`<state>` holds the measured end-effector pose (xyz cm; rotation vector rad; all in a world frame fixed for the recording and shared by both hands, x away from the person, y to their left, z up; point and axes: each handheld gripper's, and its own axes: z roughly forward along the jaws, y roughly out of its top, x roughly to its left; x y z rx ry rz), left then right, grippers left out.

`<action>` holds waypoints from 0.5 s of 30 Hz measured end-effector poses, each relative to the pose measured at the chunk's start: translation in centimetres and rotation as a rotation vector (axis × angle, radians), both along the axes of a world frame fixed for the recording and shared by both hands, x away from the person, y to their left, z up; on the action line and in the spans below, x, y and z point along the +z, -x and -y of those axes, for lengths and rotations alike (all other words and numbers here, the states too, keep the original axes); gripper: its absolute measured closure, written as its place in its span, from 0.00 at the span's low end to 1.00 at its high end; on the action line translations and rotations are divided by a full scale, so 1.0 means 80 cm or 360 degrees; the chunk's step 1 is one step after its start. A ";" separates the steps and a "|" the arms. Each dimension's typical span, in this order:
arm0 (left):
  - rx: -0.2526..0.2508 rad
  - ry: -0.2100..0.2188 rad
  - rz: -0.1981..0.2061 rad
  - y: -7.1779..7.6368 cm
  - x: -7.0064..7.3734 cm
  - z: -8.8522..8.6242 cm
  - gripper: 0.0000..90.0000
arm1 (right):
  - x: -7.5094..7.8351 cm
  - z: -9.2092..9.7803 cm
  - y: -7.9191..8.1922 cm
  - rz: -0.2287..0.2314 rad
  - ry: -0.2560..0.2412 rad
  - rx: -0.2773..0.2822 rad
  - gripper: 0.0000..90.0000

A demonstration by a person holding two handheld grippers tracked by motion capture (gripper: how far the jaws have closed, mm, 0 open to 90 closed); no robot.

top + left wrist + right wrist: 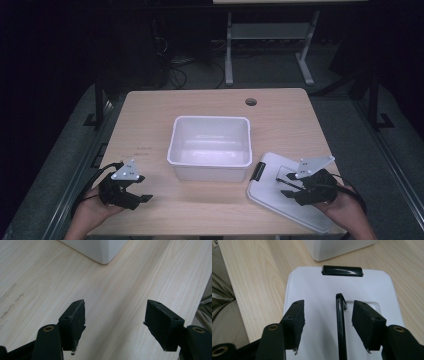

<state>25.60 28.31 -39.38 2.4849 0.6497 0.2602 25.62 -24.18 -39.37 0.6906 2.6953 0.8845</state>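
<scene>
Right gripper (328,322), held in the person's right hand (345,212), hovers over a flat white plastic lid (272,192) that lies on the light wooden table (150,115) at the near right. Its two black jaws stand partly open, and in the right gripper view a thin black handle (340,325) raised from the lid's top passes up between them, closer to the right-hand jaw in that view. The jaws straddle the handle but I cannot tell whether either pad touches it; they are not closed on it. A black latch clip (342,270) sits on the lid's far short edge, the edge facing a white rectangular plastic tub (210,147). That tub stands open at the middle of the table, just beside the lid's corner, and looks bare inside.

Left gripper (115,320) is held in the person's left hand (92,212) low over the bare wood at the near left, well apart from the tub. Its jaws are spread wide, wider than the right pair, with nothing between them. A corner of the tub shows at the top of the left gripper view. A small round hole (251,102) sits near the table's far edge.
</scene>
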 end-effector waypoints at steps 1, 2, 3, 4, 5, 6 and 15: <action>0.0000 0.0000 0.0000 0.000 0.000 0.000 0.36 | 0.000 0.000 0.000 0.0000 0.0000 0.0000 0.49; 0.0006 0.0010 -0.0005 0.001 -0.004 0.000 0.36 | -0.003 0.001 -0.002 -0.0014 0.0018 -0.0003 0.50; 0.0008 0.0010 -0.0009 0.001 -0.006 0.000 0.35 | -0.004 0.001 -0.003 -0.0016 0.0026 -0.0002 0.51; 0.0004 0.0006 -0.0008 0.002 -0.009 0.000 0.35 | -0.006 0.001 -0.004 -0.0025 0.0031 -0.0006 0.52; 0.0004 0.0006 -0.0008 0.002 -0.009 0.000 0.35 | -0.006 0.001 -0.004 -0.0025 0.0031 -0.0006 0.52; 0.0007 0.0005 -0.0019 0.003 -0.012 0.000 0.35 | -0.009 0.003 -0.005 -0.0027 0.0035 -0.0009 0.54; 0.0028 0.0039 -0.0045 0.002 -0.021 -0.008 0.36 | -0.020 0.008 -0.012 -0.0066 0.0048 -0.0032 0.69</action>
